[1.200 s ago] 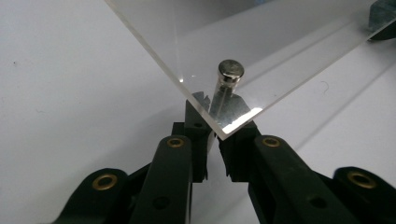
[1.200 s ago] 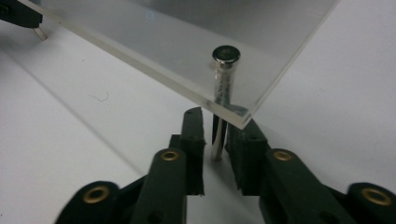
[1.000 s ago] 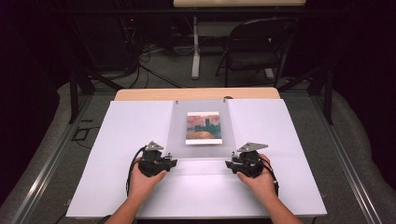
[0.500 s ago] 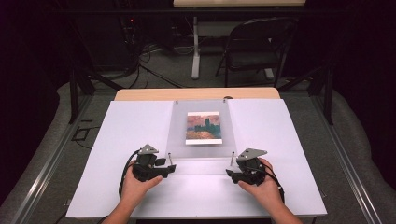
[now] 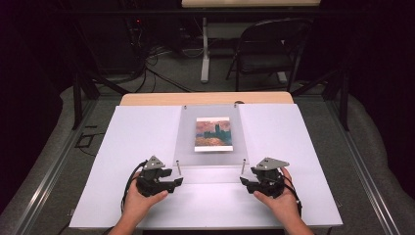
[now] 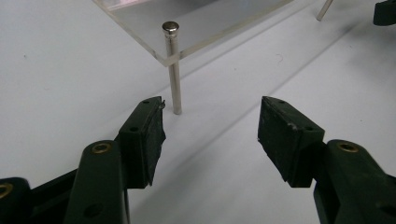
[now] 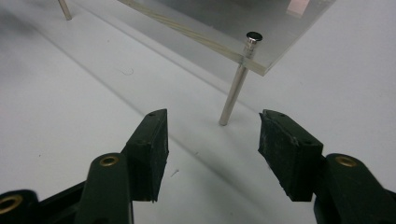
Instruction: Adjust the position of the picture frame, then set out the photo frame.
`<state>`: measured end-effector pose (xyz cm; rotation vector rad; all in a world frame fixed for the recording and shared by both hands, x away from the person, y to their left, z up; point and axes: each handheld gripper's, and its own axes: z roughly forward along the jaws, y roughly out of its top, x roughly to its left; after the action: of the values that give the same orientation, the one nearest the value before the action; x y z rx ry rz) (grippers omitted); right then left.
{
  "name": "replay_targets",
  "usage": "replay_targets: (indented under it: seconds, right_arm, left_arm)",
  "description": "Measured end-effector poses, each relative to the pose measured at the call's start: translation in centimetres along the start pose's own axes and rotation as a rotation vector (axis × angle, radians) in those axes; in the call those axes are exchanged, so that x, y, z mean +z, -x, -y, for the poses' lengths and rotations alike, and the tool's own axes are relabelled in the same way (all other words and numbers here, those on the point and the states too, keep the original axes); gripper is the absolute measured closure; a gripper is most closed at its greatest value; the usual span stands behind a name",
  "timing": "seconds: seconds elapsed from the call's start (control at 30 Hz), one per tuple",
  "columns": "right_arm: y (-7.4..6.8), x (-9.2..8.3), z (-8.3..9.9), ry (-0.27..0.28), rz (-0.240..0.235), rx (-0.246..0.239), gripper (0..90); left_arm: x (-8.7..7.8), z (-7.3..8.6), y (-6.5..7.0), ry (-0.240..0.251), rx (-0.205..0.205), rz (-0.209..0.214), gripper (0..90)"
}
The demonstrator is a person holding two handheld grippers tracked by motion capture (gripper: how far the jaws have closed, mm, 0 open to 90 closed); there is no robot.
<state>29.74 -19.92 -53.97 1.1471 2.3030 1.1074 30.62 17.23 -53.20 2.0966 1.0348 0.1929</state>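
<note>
A clear acrylic plate [image 5: 187, 139] stands on thin metal posts over the white board, with a small painted picture [image 5: 213, 133] at its middle. My left gripper [image 5: 177, 182] [image 6: 211, 123] sits just short of the near left post [image 5: 178, 166] [image 6: 173, 70]. Its jaws have just been opening and nothing is between them. My right gripper [image 5: 243, 180] [image 7: 212, 135] faces the near right post [image 5: 243, 165] [image 7: 238, 81]. Its jaws have also just been opening and hold nothing. Neither gripper touches a post or the plate.
The white board [image 5: 137, 147] lies on a wooden table [image 5: 205, 98]. Behind the table stand a folding chair [image 5: 266, 54] and a desk leg [image 5: 204, 49], with cables on the floor. Metal rails run along both sides.
Both grippers have drawn back a little from the plate's near corners toward the person. Their jaws stand wider apart than a second ago.
</note>
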Motion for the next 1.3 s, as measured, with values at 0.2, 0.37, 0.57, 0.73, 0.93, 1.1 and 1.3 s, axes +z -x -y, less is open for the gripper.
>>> replay_targets:
  seconds: [0.2,0.37,0.57,0.73,0.93,1.1,1.3]
  right_arm:
    - [0.2,-0.1,0.0,-0.006,-0.003,0.004,41.9]
    - [0.2,-0.3,0.0,-0.011,-0.011,0.004,41.1]
    - [0.5,-1.1,-0.5,-0.021,-0.010,0.000,40.6]
    - [0.7,-1.8,-0.9,-0.028,0.007,0.002,41.2]
    - [1.3,-2.3,-1.2,-0.038,0.021,0.021,45.1]
    - [1.8,-2.6,-1.8,-0.044,0.015,0.032,45.4]
    - [2.5,-2.8,-2.9,-0.042,0.023,0.032,44.0]
  left_arm:
    - [-0.2,0.2,-0.2,0.005,-0.023,0.016,41.6]
    - [-0.5,0.2,0.0,-0.015,-0.025,0.023,43.4]
    - [-1.6,-0.3,0.2,-0.024,-0.015,-0.021,46.9]
    - [-2.8,-1.4,0.2,0.007,-0.012,-0.050,47.4]
    - [-3.4,-2.4,-0.2,0.026,-0.033,-0.073,47.1]
    - [-3.7,-3.5,-0.4,0.039,-0.028,-0.092,42.2]
    - [-3.6,-4.9,-1.2,0.068,-0.057,-0.108,38.2]
